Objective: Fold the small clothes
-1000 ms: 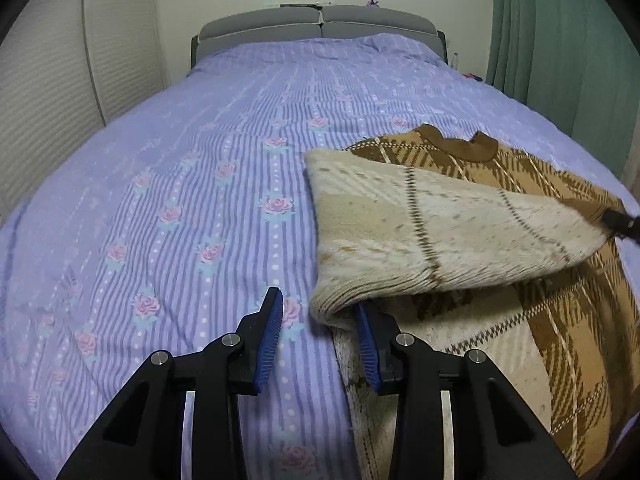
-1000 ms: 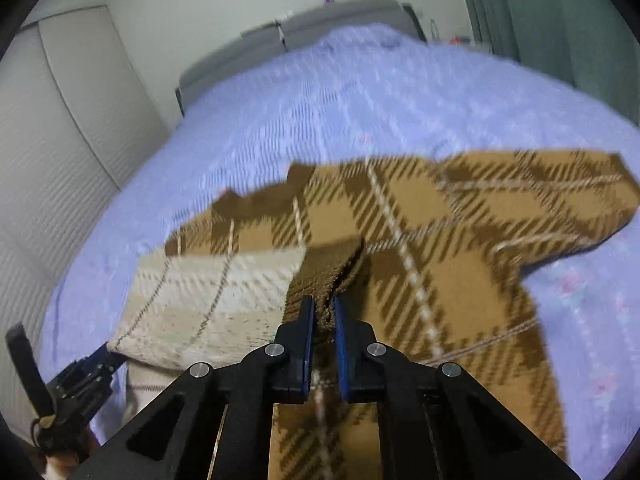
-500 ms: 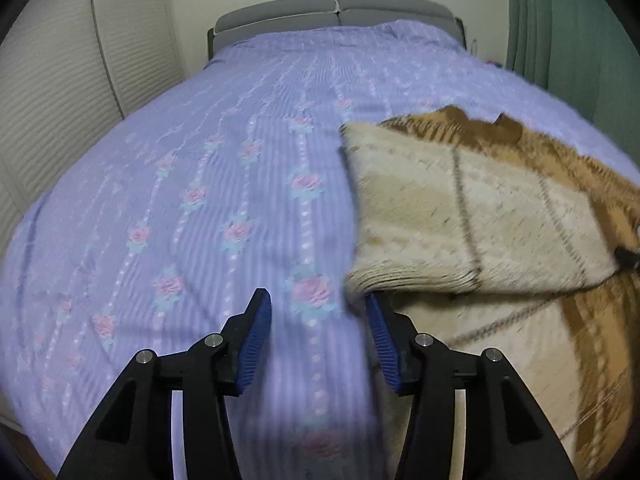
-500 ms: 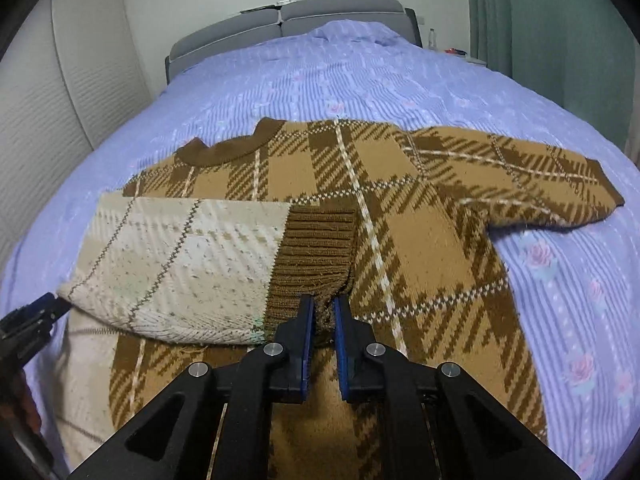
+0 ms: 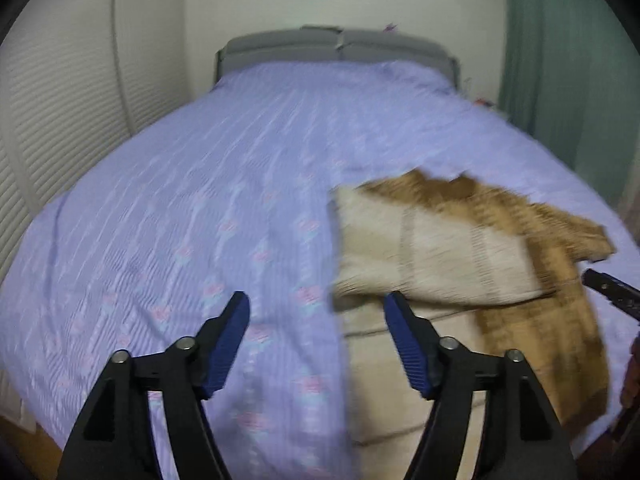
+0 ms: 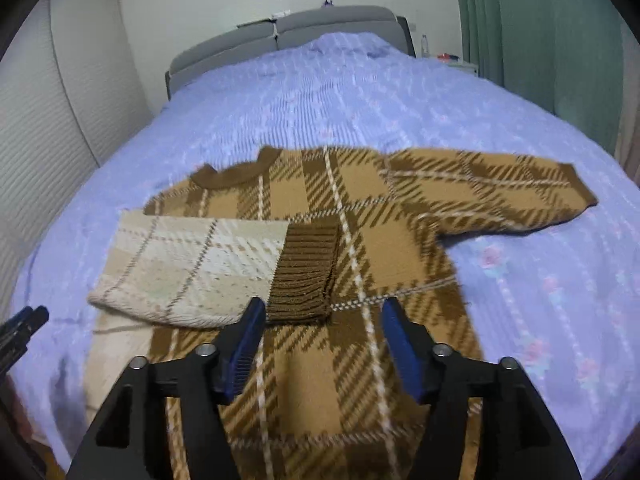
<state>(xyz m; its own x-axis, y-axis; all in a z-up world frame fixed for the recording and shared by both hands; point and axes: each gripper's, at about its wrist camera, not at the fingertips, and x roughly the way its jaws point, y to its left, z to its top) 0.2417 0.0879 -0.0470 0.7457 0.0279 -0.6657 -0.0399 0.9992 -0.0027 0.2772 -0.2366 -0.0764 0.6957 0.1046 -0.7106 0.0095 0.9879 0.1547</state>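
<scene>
A brown plaid sweater [image 6: 360, 224] lies flat on the bed, collar toward the headboard. Its left sleeve [image 6: 192, 268] is folded across the chest, pale inside out, with the ribbed brown cuff [image 6: 308, 272] at its end. The other sleeve [image 6: 492, 196] lies spread out to the right. My right gripper [image 6: 322, 312] is open and empty, just in front of the cuff. My left gripper [image 5: 316, 308] is open and empty, above the bedspread at the sweater's [image 5: 432, 248] left edge. That view is blurred.
The bed has a lilac striped bedspread [image 6: 360, 96] with pink roses and a grey headboard [image 6: 288, 36]. White slatted doors [image 5: 52, 112] stand on the left and a green curtain [image 6: 540, 32] on the right. A bedside stand [image 6: 460, 65] holds small items.
My right gripper let go of the sleeve cuff and opened; the sleeve now rests across the chest. My left gripper opened wider and pulled back from the sleeve fold.
</scene>
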